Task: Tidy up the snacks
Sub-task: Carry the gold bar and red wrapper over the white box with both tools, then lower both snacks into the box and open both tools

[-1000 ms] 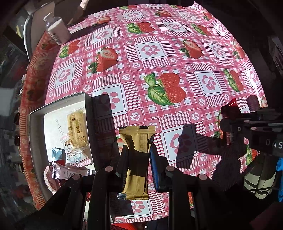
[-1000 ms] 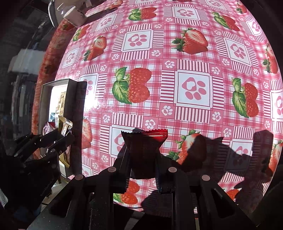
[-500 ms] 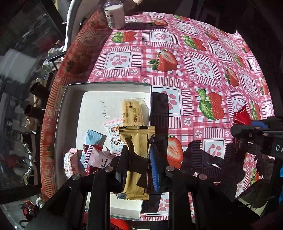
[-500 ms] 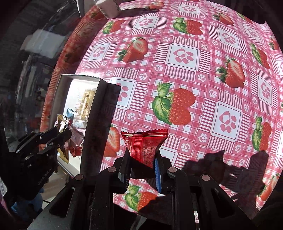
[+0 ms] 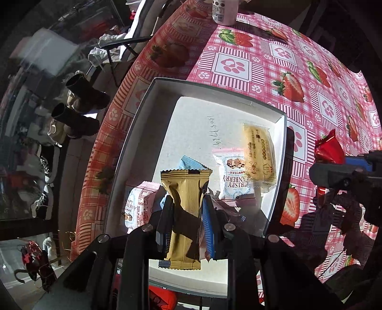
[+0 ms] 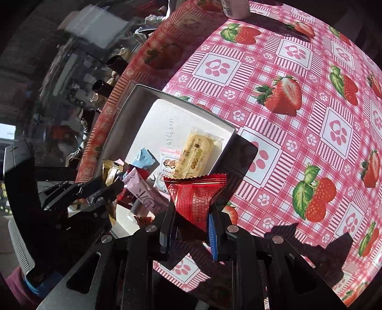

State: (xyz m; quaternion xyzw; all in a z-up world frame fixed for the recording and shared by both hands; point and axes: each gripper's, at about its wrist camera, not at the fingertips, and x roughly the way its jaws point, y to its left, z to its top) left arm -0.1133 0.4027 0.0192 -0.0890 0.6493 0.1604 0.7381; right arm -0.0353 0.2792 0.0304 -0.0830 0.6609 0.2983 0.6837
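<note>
My left gripper (image 5: 185, 209) is shut on a tan snack bar (image 5: 185, 202) and hangs above the white box (image 5: 143, 105). Several wrapped snacks lie inside the box: a yellow cake (image 5: 259, 155), a cranberry crisp pack (image 5: 232, 174), a blue packet (image 5: 188, 164). My right gripper (image 6: 189, 212) is shut on a red snack packet (image 6: 194, 193), held over the box's near right corner. In the right wrist view the left gripper (image 6: 95, 190) shows at the left with the tan bar (image 6: 109, 171). In the left wrist view the right gripper (image 5: 346, 171) holds the red packet (image 5: 328, 149) at the right.
The table wears a pink checked cloth with strawberries and paw prints (image 6: 298, 95). A white bottle (image 5: 223, 10) stands at the far edge. The box sits close to the table's left edge (image 5: 114, 114); beyond it are boots (image 5: 81, 105) and clutter on the floor.
Both grippers have travelled left across the table toward the box. The left one, with the tan bar, now hangs over the box; the right one, with the red packet, reached its corner. Both views have rolled.
</note>
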